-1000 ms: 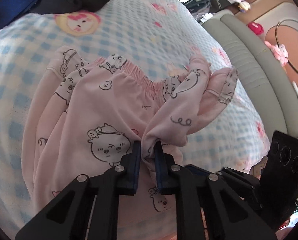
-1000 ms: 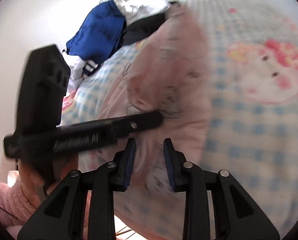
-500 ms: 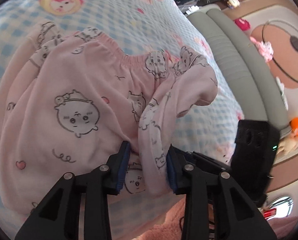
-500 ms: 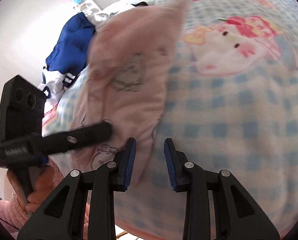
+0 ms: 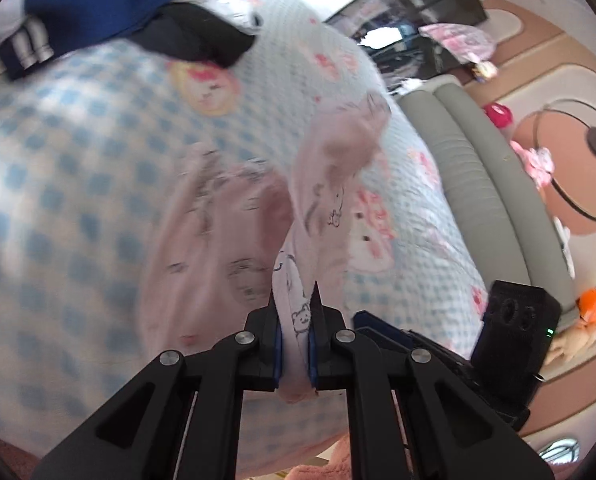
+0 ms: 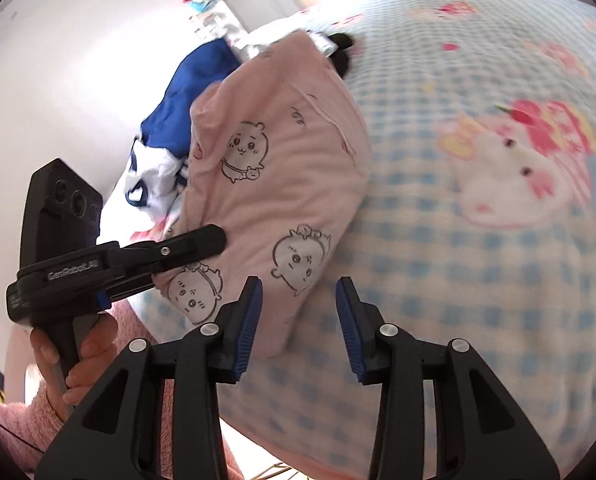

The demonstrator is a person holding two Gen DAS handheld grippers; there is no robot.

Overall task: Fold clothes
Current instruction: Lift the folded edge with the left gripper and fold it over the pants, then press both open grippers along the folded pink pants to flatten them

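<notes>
A fold of the pink trousers (image 5: 234, 240) is pinched in the left tool (image 5: 294, 312), whose jaws are closing on it. The trousers are spread on the checked bed cover (image 5: 78, 184). The right tool (image 6: 299, 312) is opening, one corner of cloth lying loosely between its jaws.

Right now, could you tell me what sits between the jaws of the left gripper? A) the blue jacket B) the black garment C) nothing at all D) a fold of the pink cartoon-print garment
D: in the left wrist view the left gripper is closing its jaws on a bunched fold of the pink garment, which trails away onto the checked bedspread.
</notes>
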